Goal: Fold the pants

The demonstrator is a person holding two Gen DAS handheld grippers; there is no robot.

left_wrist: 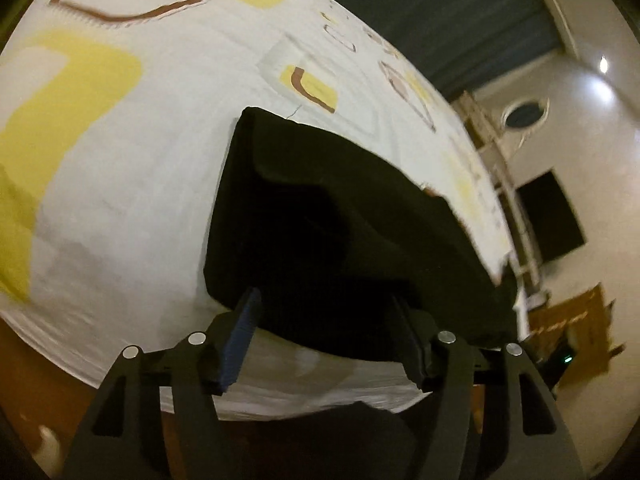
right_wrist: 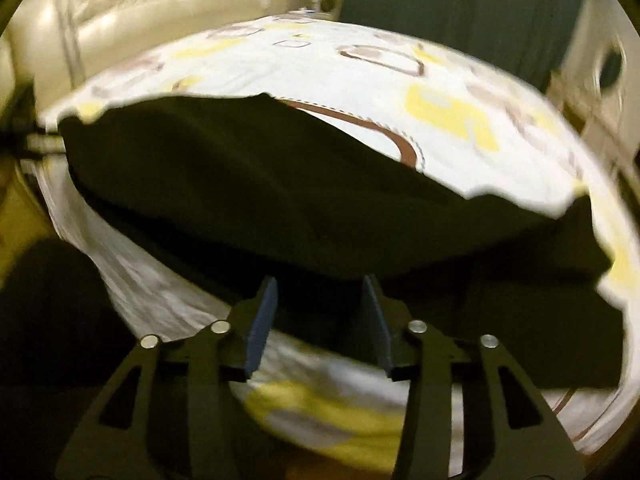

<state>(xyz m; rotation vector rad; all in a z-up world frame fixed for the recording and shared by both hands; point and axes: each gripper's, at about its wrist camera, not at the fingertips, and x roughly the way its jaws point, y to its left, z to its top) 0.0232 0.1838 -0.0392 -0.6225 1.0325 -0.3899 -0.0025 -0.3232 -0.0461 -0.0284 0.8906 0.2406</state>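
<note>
The black pants (left_wrist: 320, 208) lie folded on a white bed sheet (left_wrist: 140, 152) with yellow and brown shapes. In the left wrist view my left gripper (left_wrist: 324, 304) is open, its blue-padded fingers wide apart at the near edge of the pants, with the dark cloth between the tips. In the right wrist view the pants (right_wrist: 280, 184) spread across the bed (right_wrist: 440, 92) and reach its near edge. My right gripper (right_wrist: 320, 292) is open too, its fingers set either side of the near hem.
A cream padded headboard (right_wrist: 140, 4) stands behind the bed at the left. A dark curtain (left_wrist: 440, 12) and a white wall with a dark screen (left_wrist: 552, 216) lie beyond the bed. A wooden floor (left_wrist: 40, 380) shows below the bed edge.
</note>
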